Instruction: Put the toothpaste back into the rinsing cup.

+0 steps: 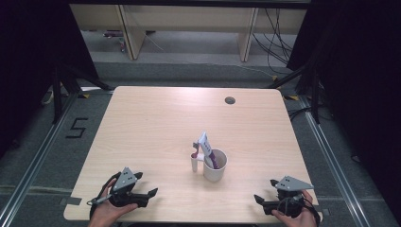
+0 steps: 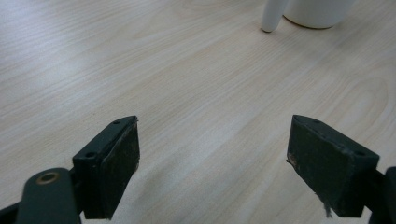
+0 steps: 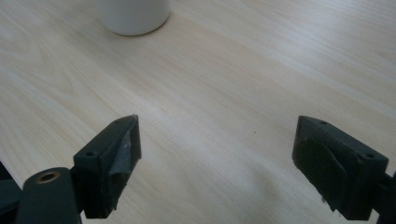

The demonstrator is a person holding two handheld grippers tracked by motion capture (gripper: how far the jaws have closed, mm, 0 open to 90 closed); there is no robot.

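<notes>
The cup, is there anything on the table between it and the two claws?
Nothing visible. Bare table lies between the left claw and the cup, and between the right claw and the cup. A small white tube stands right by the cup's left side, close to the left claw's way in.

Wood table (image 1: 156, 118), white cup (image 1: 215, 172) mid-front

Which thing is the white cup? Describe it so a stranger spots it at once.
Start at the wooden table and look toward its near edge, between the left tool and the right tool. There stands the white cup, round and upright. Unlike the slim white tube touching its left side, it holds a tilted toothpaste tube.
</notes>
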